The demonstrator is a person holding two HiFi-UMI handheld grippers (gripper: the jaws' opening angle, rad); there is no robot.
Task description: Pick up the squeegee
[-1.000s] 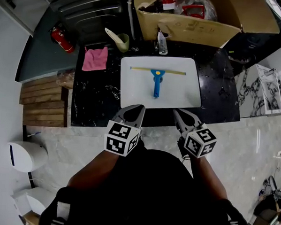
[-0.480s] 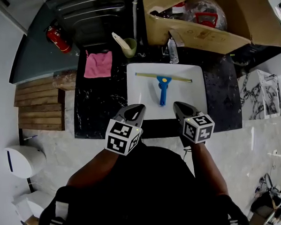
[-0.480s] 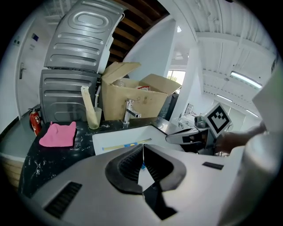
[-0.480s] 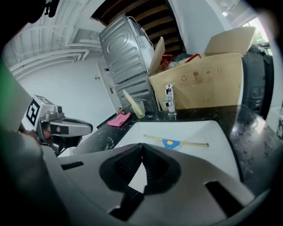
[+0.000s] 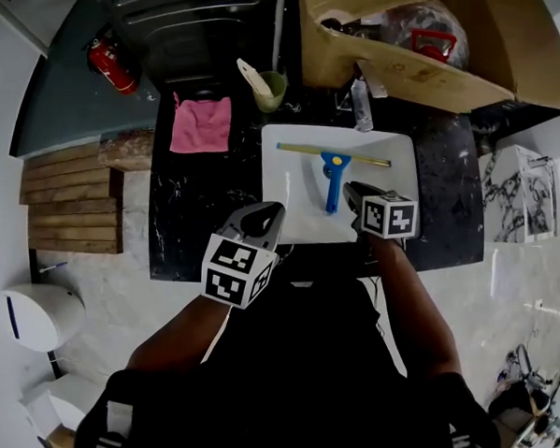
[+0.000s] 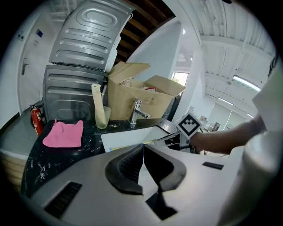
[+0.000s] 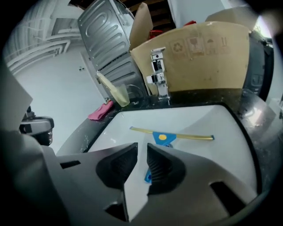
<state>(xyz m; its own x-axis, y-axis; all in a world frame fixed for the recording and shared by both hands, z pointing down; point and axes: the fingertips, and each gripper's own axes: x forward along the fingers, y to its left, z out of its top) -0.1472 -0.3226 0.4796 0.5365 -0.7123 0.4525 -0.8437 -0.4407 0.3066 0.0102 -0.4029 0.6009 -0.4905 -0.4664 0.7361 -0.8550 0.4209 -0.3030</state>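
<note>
Our right gripper (image 5: 355, 190) — empty jaws opening — hangs beside the squeegee (image 5: 333, 182) in the sink (image 5: 289, 195); left gripper (image 5: 274, 211) closed, faucet (image 5: 361, 106) beyond.

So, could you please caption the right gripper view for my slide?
Right tool, jaws opening and empty, hovers near the blue squeegee lying in the white sink.

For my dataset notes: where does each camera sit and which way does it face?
Head view: on the head, steeply down onto the sink; arms, left gripper and right gripper show.
Left gripper view: on that gripper, facing the pink cloth; its jaws shut.
Right gripper view: on that gripper, facing the squeegee; jaws opening, nothing between.
Shared: the sink.
</note>
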